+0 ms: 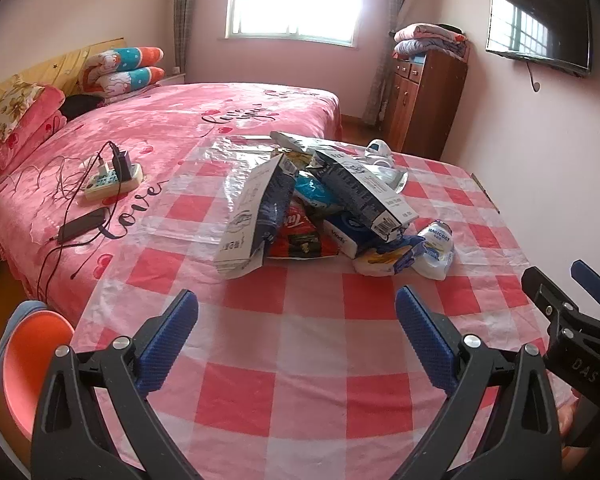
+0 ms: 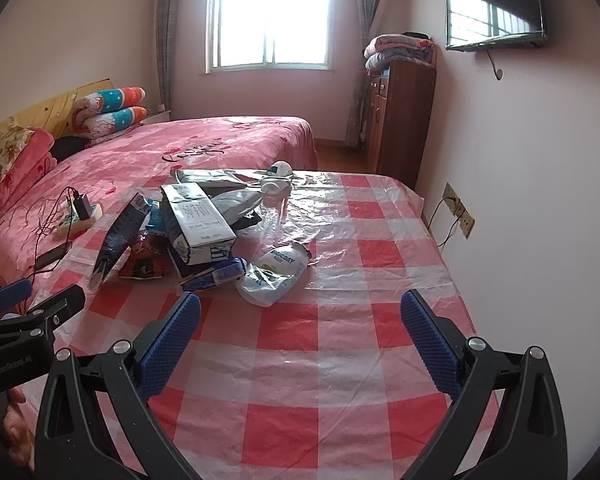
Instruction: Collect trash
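A heap of trash lies in the middle of a table with a red and white checked cloth. It holds a torn grey carton, a second dark carton, a red wrapper, a blue tissue pack and a white MAGICDAY bag. In the right wrist view the carton and the white bag show too. My left gripper is open and empty, short of the heap. My right gripper is open and empty, near the white bag.
A clear plastic sheet lies under the heap. A pink bed adjoins the table on the left, with a power strip, cables and a phone. An orange stool stands at lower left. A wooden cabinet stands by the right wall.
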`<state>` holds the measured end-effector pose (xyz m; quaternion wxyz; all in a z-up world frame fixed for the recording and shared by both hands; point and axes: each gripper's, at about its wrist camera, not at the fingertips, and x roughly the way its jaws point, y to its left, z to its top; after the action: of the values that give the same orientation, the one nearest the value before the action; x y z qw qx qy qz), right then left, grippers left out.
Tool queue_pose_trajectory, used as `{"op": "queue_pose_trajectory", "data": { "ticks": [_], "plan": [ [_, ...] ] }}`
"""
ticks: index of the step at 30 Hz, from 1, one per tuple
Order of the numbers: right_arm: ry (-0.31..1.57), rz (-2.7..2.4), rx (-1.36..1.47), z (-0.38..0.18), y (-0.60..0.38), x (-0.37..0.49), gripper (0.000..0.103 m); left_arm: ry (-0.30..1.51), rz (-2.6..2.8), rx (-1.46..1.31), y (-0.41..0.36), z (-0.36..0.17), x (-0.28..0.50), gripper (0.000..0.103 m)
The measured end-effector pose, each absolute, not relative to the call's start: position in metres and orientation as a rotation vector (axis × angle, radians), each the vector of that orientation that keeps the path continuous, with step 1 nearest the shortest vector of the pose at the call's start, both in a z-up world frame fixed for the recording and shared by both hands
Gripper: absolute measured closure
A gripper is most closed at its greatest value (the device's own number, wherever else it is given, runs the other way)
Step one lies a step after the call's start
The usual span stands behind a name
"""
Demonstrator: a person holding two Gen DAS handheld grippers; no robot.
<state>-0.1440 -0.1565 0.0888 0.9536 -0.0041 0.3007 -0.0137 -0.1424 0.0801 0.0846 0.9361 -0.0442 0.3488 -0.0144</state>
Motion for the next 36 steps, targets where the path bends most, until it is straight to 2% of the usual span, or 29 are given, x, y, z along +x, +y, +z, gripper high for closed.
{"op": "queue_pose_trajectory", "data": {
  "ticks": [19,36],
  "plan": [
    [0.563,-0.005,0.026,0.108,-0.150,-0.170,0.004,0.663,0.012,-0.073,0.092,0.095,-0.165,0.004],
    [0.589,0.027,-0.004,0.098,-0.146,-0.168,0.004,0.679,0.017,-0.061,0.092,0.087,-0.167,0.004]
  ]
}}
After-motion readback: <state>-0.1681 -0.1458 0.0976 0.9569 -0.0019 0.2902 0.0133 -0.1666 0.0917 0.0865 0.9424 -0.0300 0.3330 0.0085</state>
